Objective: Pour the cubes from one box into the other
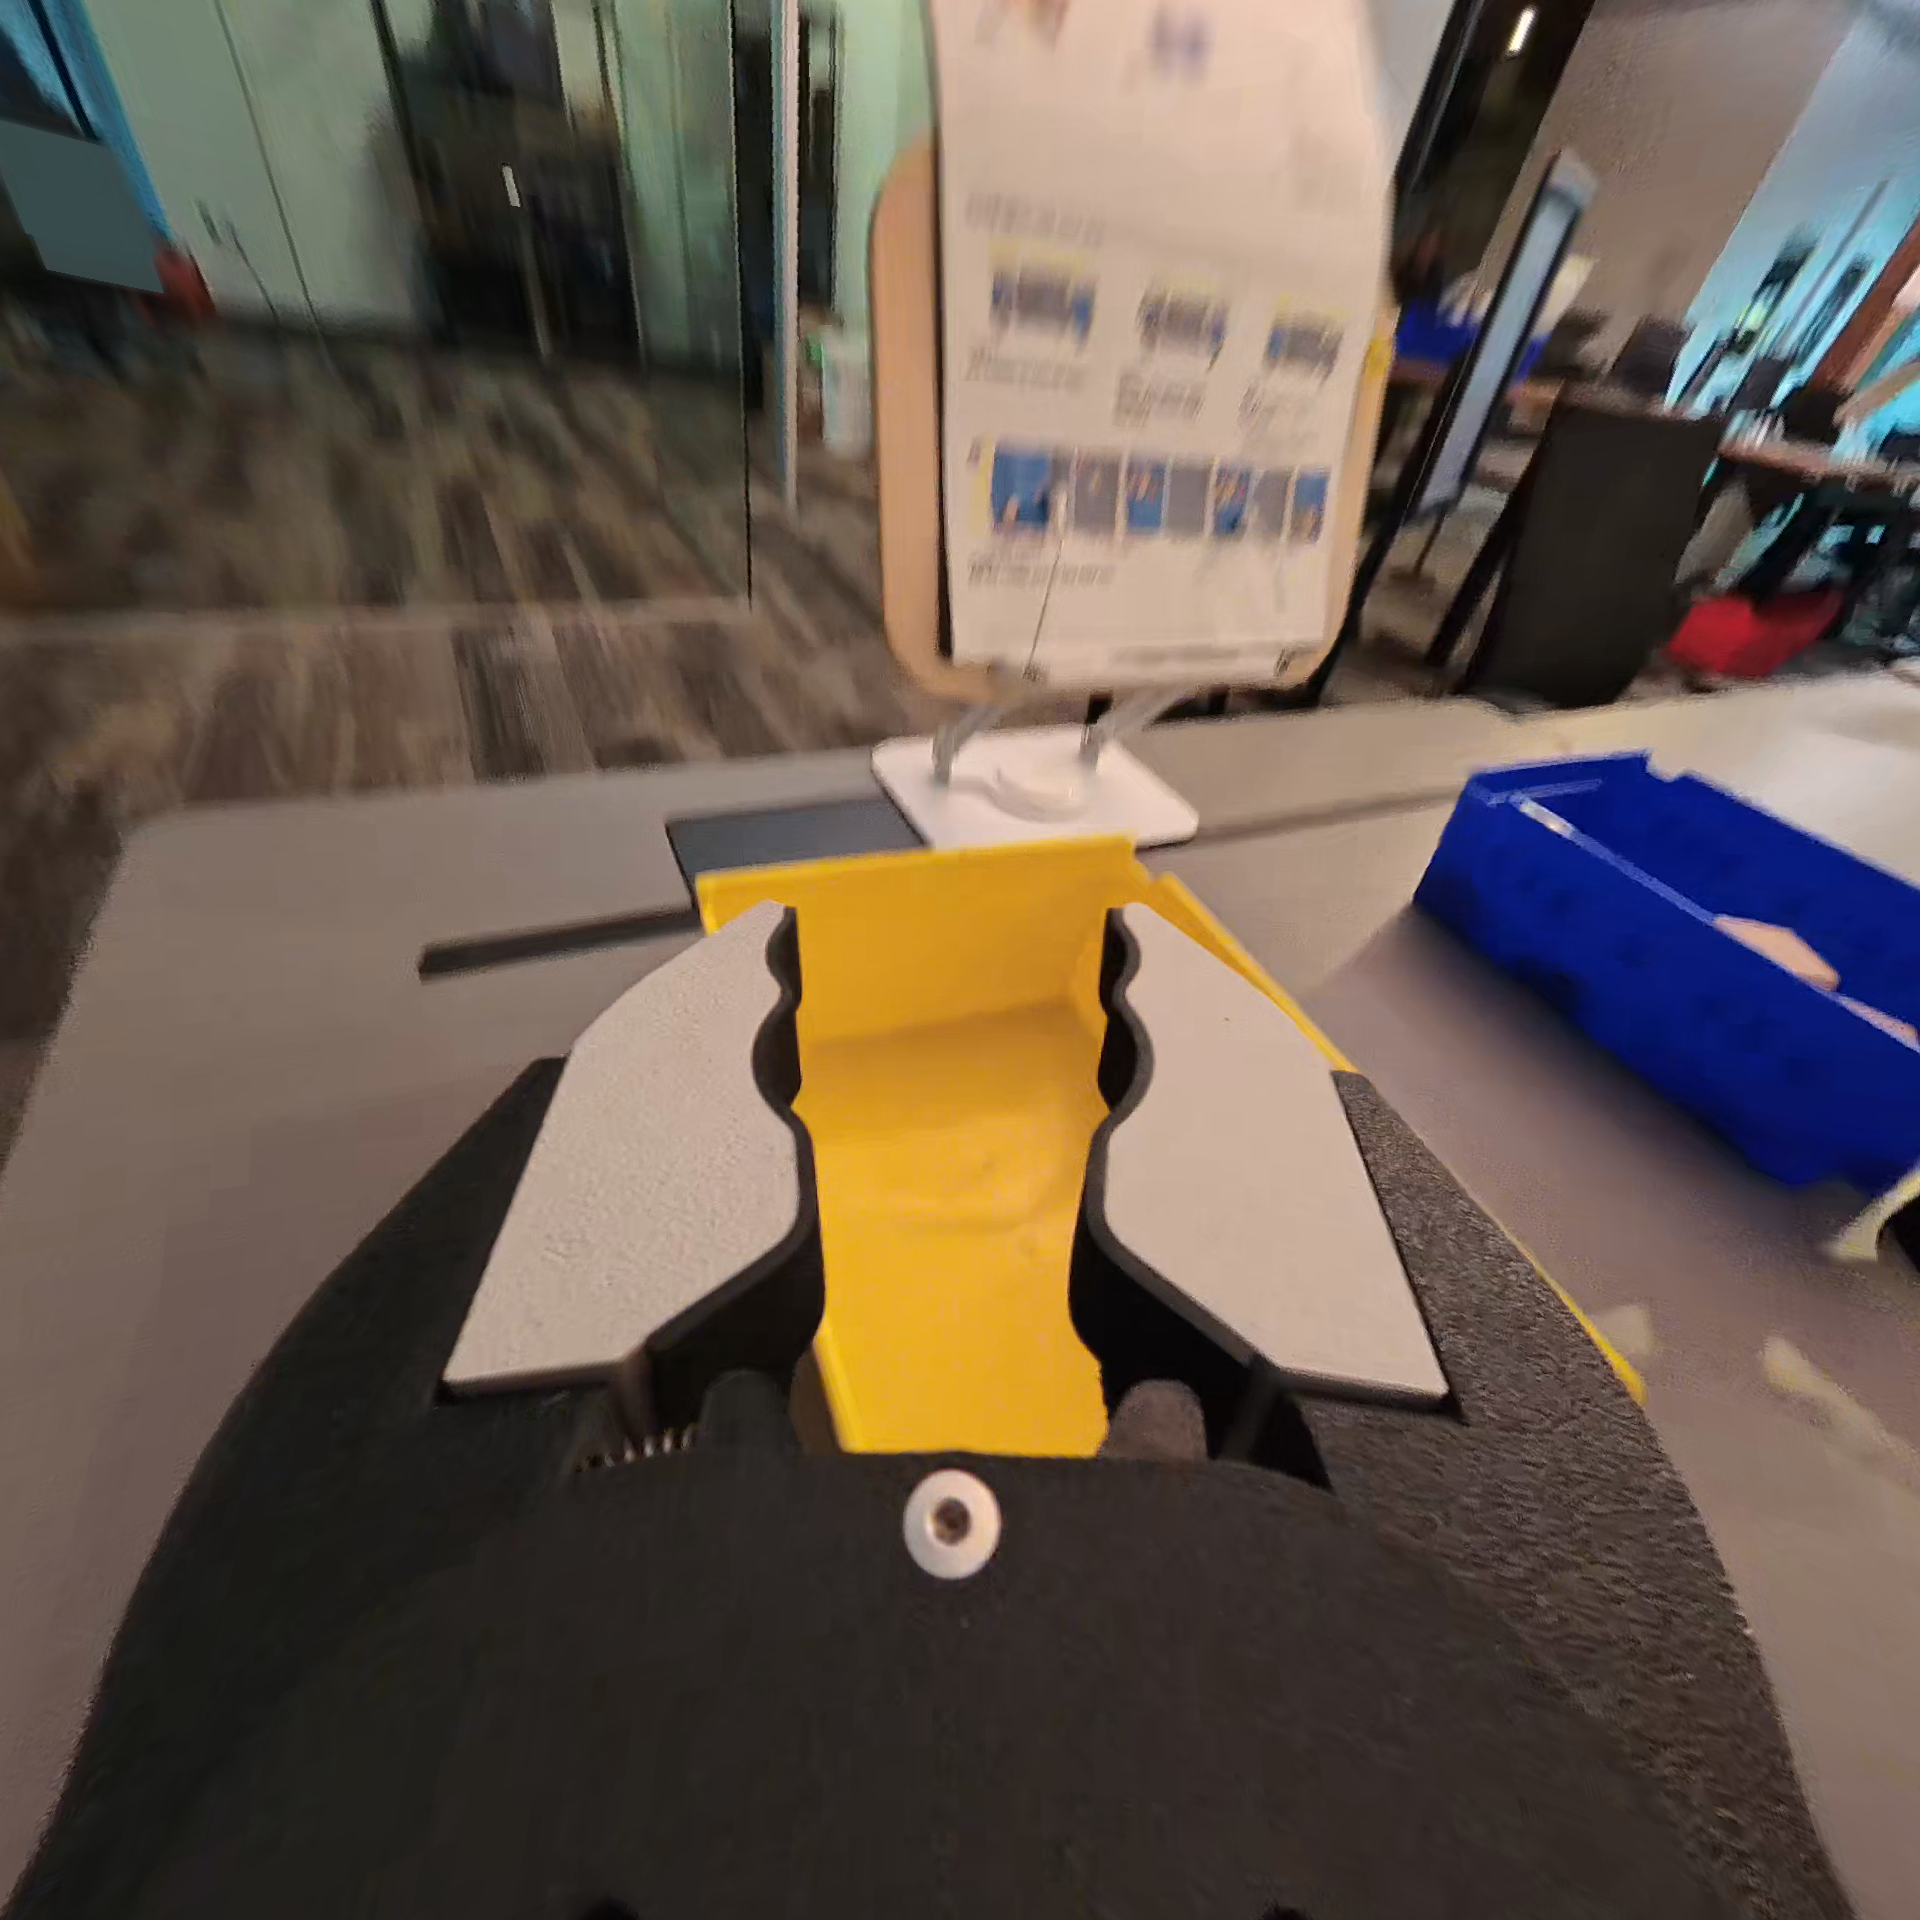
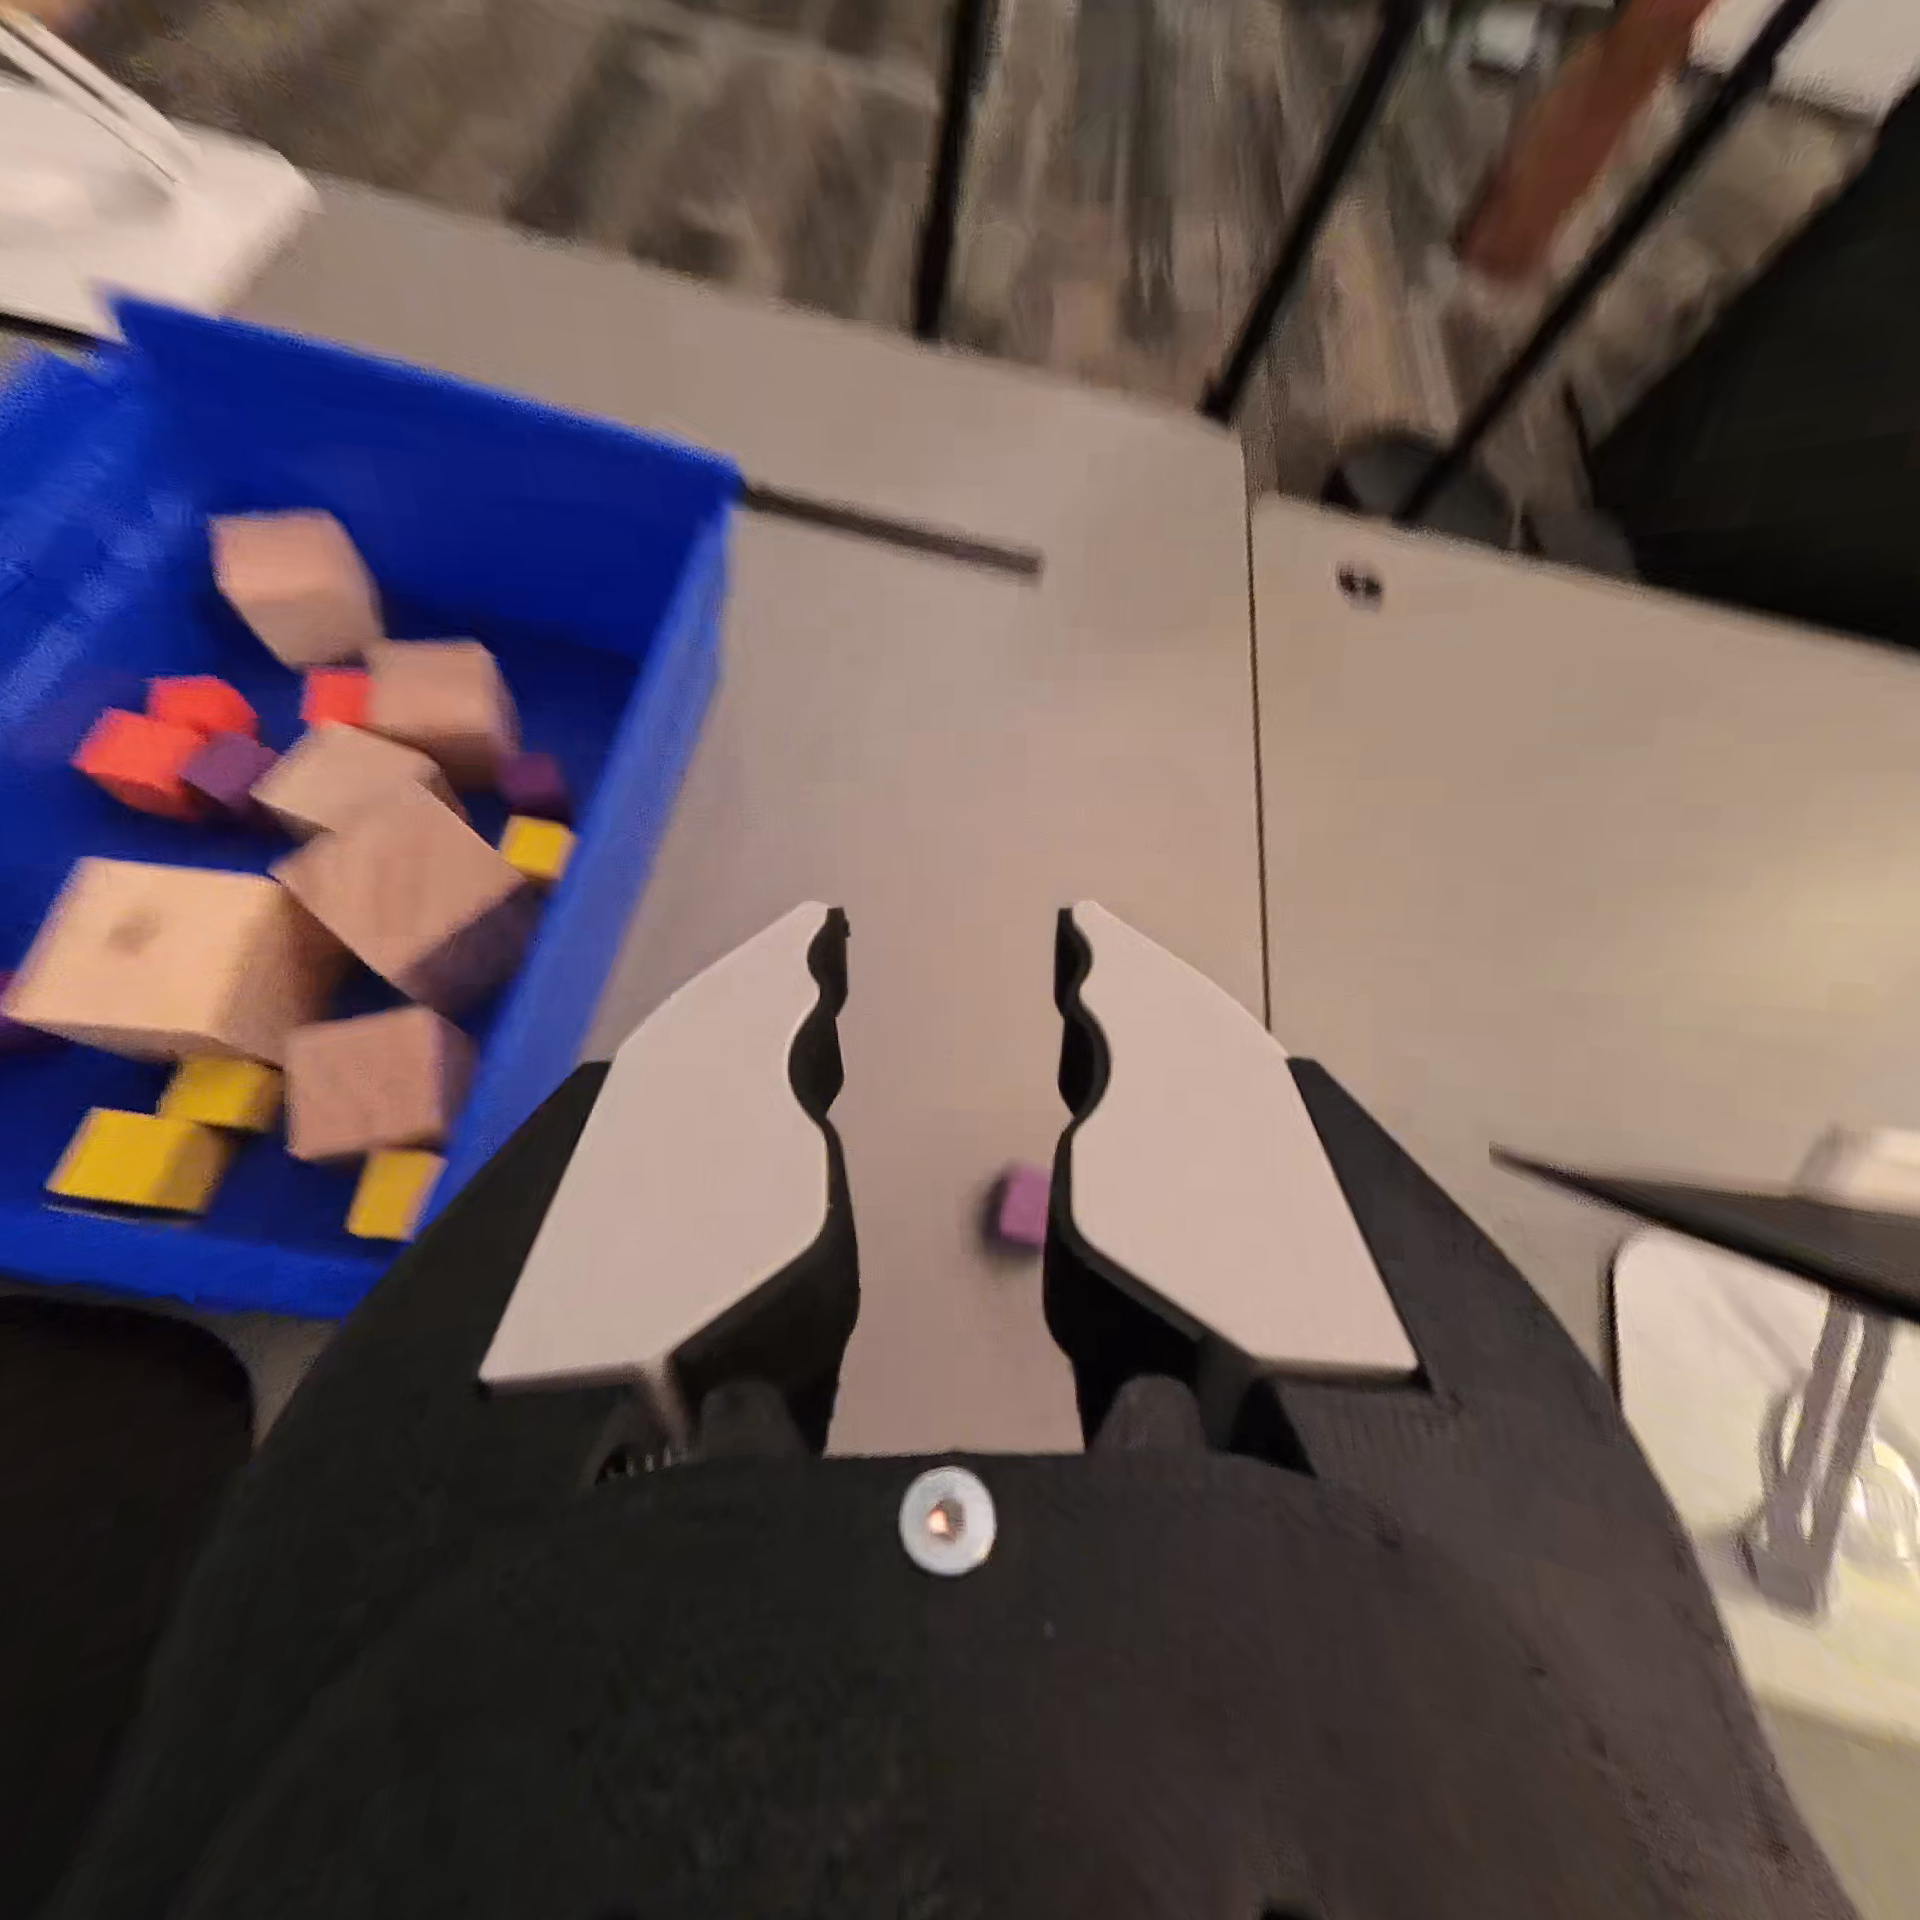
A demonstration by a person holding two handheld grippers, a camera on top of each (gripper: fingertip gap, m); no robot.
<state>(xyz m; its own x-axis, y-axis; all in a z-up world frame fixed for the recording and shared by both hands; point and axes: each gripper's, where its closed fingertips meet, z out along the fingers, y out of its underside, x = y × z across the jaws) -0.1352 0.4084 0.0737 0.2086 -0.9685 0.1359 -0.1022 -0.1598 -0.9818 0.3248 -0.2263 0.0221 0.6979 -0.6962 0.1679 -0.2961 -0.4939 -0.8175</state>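
A yellow box lies on the grey table under my left gripper; the part of its inside that shows holds no cubes. The left gripper is open, its fingers spread above the box, and I cannot tell whether they touch it. A blue box at the left of the right wrist view holds several wooden, red, yellow and purple cubes. It also shows in the left wrist view. My right gripper is open over the table. A small purple cube lies on the table between its fingers.
A board with a paper sheet stands on a white base behind the yellow box, beside a dark patch. A seam divides the table. A dark panel and a metal stand are at the right.
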